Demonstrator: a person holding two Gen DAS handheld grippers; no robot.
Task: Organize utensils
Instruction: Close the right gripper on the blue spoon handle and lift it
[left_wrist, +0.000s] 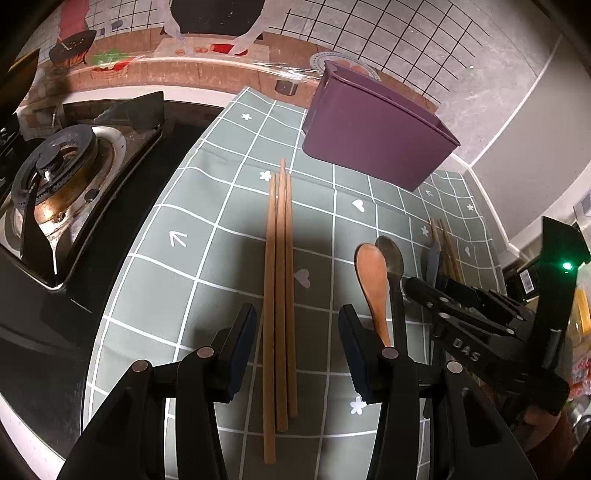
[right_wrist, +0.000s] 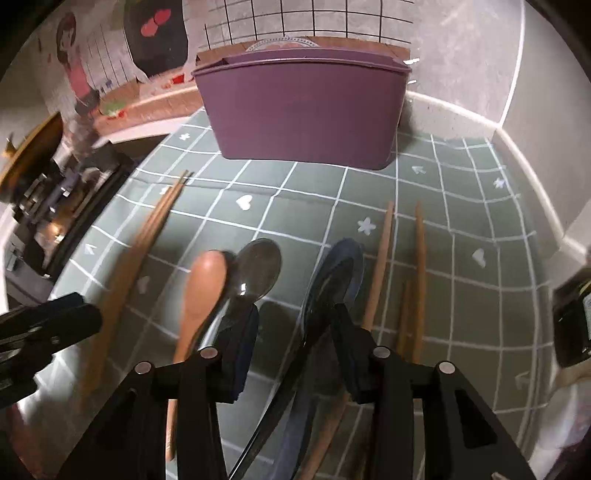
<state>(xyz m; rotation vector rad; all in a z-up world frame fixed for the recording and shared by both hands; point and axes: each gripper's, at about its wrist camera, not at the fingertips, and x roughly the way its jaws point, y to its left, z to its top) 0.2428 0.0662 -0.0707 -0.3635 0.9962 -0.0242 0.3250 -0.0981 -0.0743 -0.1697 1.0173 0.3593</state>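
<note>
In the left wrist view my left gripper (left_wrist: 297, 347) is open, its fingers on either side of a bundle of wooden chopsticks (left_wrist: 280, 280) lying on the green checked cloth (left_wrist: 207, 258). A wooden spoon (left_wrist: 371, 280) and a metal spoon (left_wrist: 389, 258) lie to their right, and a purple bin (left_wrist: 373, 136) stands behind. My right gripper (right_wrist: 291, 343) is open and low over the utensils: a dark blue spoon (right_wrist: 340, 273) runs between its fingers, with the wooden spoon (right_wrist: 205, 291) and metal spoon (right_wrist: 258, 269) at its left. The purple bin (right_wrist: 303, 110) stands straight ahead.
A gas stove (left_wrist: 62, 184) sits left of the cloth. More loose chopsticks (right_wrist: 417, 269) lie right of the blue spoon. The bundle of chopsticks (right_wrist: 140, 251) lies at the left. A tiled wall with a cartoon sticker (left_wrist: 166, 48) backs the counter.
</note>
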